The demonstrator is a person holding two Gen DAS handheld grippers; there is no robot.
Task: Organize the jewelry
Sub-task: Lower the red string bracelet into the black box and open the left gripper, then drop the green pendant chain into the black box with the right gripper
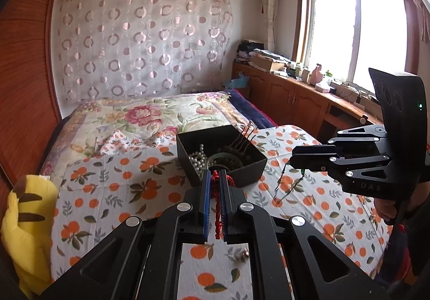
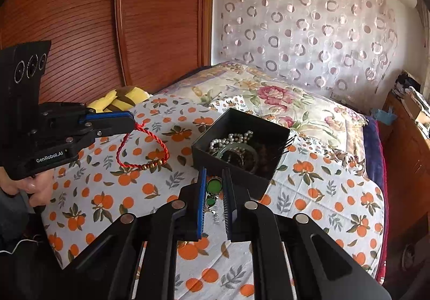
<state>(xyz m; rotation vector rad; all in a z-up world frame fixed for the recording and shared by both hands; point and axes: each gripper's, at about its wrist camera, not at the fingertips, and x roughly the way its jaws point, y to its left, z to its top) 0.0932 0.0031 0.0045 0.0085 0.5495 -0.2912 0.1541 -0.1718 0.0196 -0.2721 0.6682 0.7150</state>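
Bed (image 1: 113, 192) covered by a white sheet printed with oranges and leaves; a floral quilt lies further back. Open black square box (image 1: 250, 168) sits on the sheet, near both tools, already holding a white pearl strand (image 2: 231, 138), a pale green bangle (image 2: 236, 151) and dark beads. Left gripper (image 1: 215, 179): jaws clenched on a red braided cord bracelet with gold beads (image 2: 142, 147); in the right wrist view the loop hangs free below the tips, just beside the box on its left, gold beads lowest and close to the sheet. Right gripper (image 2: 215, 181): jaws nearly closed, grasping a thin metal chain with green oval stones (image 2: 214, 187); in the left wrist view the chain dangles from the tips, to the right of the box. Step in hand, as judged: 2 pieces lifted, carry-to-box phase, neither yet over the opening. Next move calls for bringing 1 gripper at a time above the box, high enough that the hanging loop or chain clears the rim, then releasing over a free part of the interior. Risk noted: the dangling cord or chain may catch on the box wall. Yellow striped plush toy (image 1: 29, 222) at the bed edge, well apart, not involved.
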